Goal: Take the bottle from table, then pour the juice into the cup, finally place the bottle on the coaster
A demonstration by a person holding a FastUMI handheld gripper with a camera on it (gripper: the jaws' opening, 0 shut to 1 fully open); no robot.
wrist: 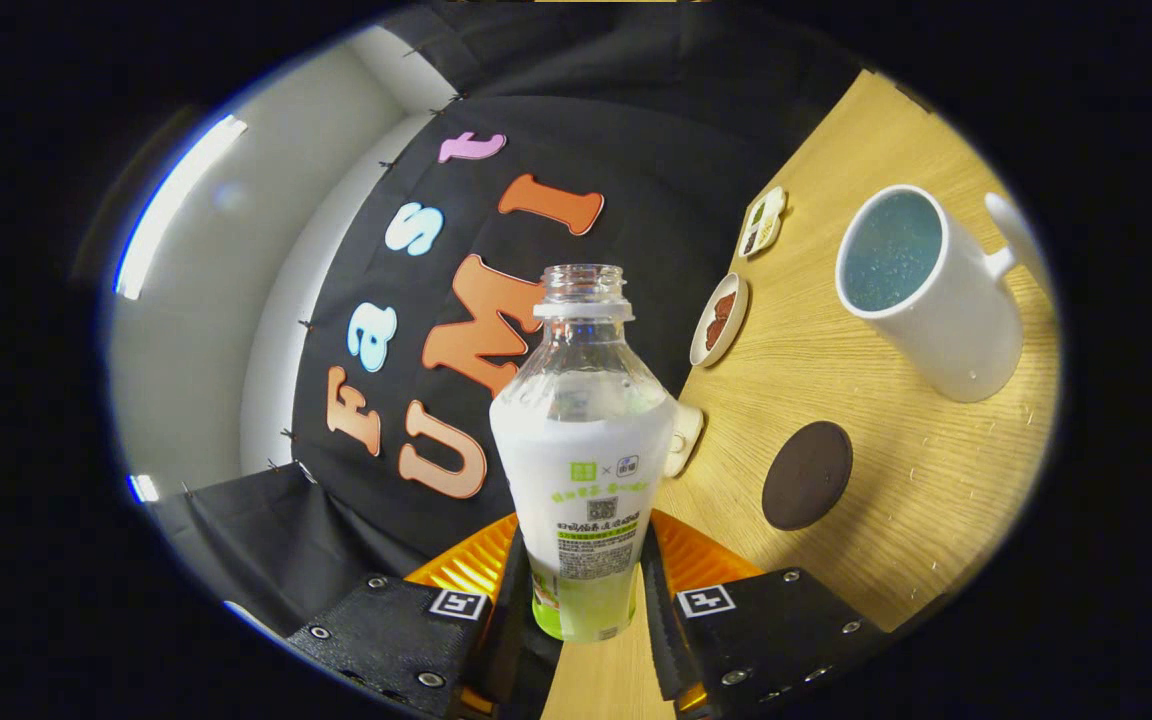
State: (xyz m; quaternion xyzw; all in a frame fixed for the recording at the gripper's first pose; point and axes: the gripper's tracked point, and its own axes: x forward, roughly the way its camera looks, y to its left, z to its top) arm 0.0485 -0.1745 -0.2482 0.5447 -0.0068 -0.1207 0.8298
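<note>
The claw (586, 600) has both fingers pressed against the lower sides of the bottle (586, 450), closed only as far as the bottle's width allows, and holds it up off the wooden counter (936, 480), the whole scene sitting at a tilt. The bottle is clear plastic with its cap off and its mouth open; its neck is see-through and empty, while a white wrapper with green printing covers the body, so the level of the juice inside is hard to judge, though a pale green shows at the base. Just behind the bottle's right shoulder a small white object (684, 440) is mostly hidden and cannot be identified. Further right, a small round white dish (719, 320) holds something reddish brown, and beyond it a small white divided tray (762, 222) holds bits too small to make out. Nearer the fingers, a flat, round, dark coaster (807, 474) lies bare on the light wood grain. Furthest right stands a smooth white cup (936, 300) with a handle; its inside looks bluish and speckled, and whether it holds liquid is unclear.
</note>
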